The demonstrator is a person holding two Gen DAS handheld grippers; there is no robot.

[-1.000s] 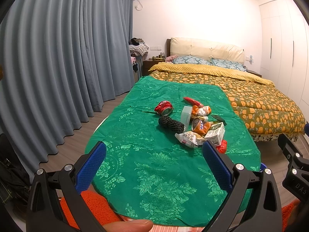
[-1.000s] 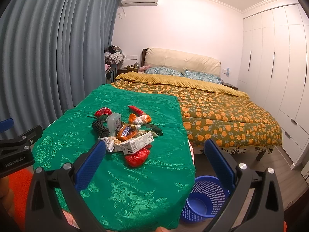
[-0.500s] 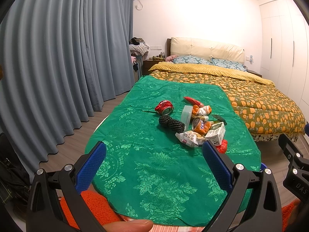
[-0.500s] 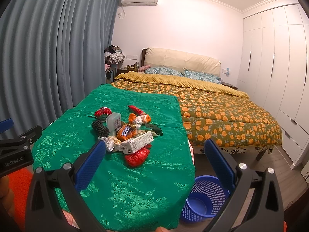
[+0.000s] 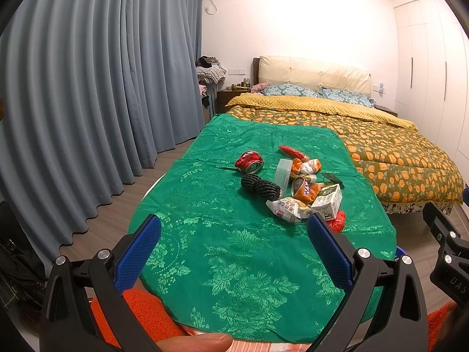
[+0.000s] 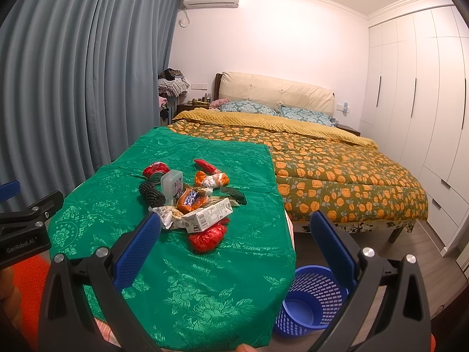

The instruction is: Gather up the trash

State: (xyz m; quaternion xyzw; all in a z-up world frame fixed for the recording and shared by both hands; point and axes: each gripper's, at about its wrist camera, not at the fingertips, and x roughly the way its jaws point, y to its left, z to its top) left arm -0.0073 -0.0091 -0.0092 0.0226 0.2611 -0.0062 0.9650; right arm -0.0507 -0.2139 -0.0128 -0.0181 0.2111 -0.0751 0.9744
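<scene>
Bright, warm indoor light; sharp focus; fisheye bending and dark corners.

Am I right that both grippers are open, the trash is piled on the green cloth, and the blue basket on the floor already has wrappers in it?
Not quite. The right wrist view shows the blue basket empty. The rest holds: left gripper and right gripper are open, and the trash pile sits on the green cloth.

The left gripper (image 6: 27,223) body, seen at the left edge of the right wrist view, carries the white marking "GenRobot.AI". The right gripper (image 5: 448,261) body, at the right edge of the left wrist view, shows "DAS", possibly cut off. Print on the carton (image 6: 208,215) is illegible.
</scene>
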